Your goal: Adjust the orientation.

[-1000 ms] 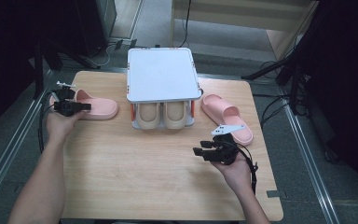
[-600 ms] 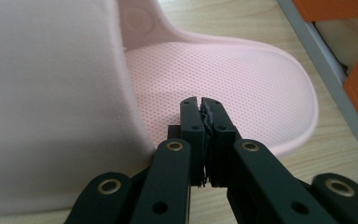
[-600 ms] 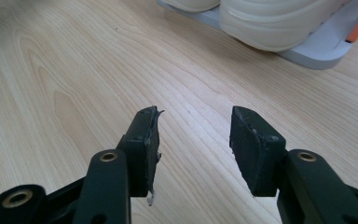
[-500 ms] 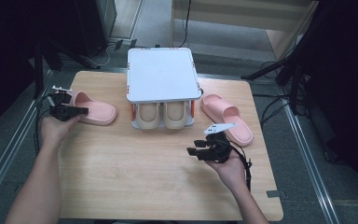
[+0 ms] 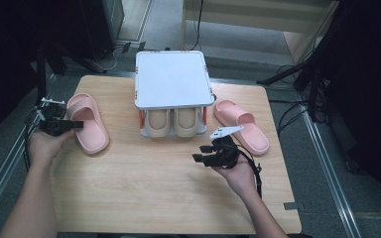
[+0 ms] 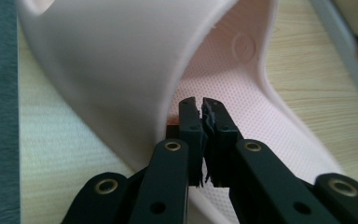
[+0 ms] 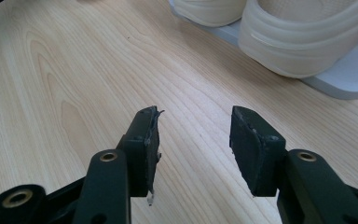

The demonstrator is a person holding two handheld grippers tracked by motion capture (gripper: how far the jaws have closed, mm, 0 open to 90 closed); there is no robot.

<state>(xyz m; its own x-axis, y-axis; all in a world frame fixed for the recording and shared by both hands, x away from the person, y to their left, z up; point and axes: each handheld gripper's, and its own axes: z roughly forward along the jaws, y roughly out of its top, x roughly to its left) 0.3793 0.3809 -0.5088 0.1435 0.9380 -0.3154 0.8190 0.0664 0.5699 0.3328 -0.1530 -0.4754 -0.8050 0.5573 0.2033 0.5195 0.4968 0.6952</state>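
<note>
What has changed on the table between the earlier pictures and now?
The left gripper, shut on the left pink rubber slipper, has pulled it slightly toward the person. The right gripper, open, drifted a little left. The right pink slipper and white shoe rack stayed put.

The table (image 5: 144,193) is pale wood with clear grain and a smooth, faintly satin finish. The pink slipper (image 6: 121,70) looks like soft matt foam — its strap smooth, its footbed finely dimpled. The left tongs (image 6: 201,135) are matt black plastic with brass-coloured rivets — their pads rough and frayed at the edges.
</note>
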